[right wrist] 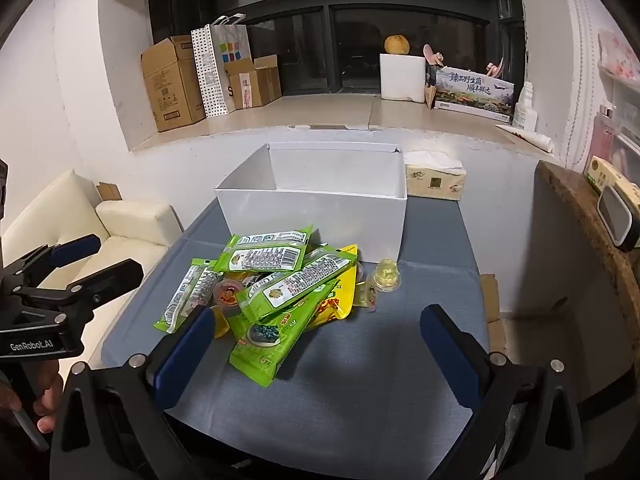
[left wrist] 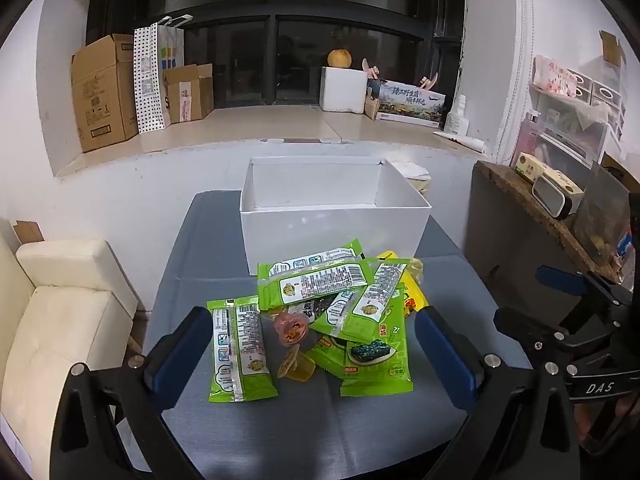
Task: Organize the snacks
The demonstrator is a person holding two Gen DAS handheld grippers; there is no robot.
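The left gripper (left wrist: 314, 354) hangs over the near part of the grey table (left wrist: 200, 248), tilted downward, its blue-padded fingers (left wrist: 182, 346) spread as wide as they go. Nothing is held between them and neither pad touches anything; the snack pile lies on the tabletop beyond and below the gap. The right gripper (right wrist: 316, 354) is likewise fully spread and empty, its fingers (right wrist: 450, 354) over bare tabletop toward the near right, with the pile just past its left finger.

The snacks sit heaped in the middle of the table, just in front of the white open box (left wrist: 334, 220), which stands at the far edge. The heap is mostly green seaweed snack packets (left wrist: 320, 282), several overlapping at angles, one green packet (left wrist: 240, 354) lying apart on the pile's left side. A yellow packet (right wrist: 340, 300) pokes out under the green ones on the right. Small jelly cups are mixed in: a pink one (left wrist: 291, 328) and an amber one (left wrist: 298, 368) between the packets, and a clear yellowish one (right wrist: 387, 276) standing just right of the heap, near the box's front right corner. The box interior shows nothing inside from these views.

A tissue pack (right wrist: 435, 180) rests at the table's far right corner, beside the box.
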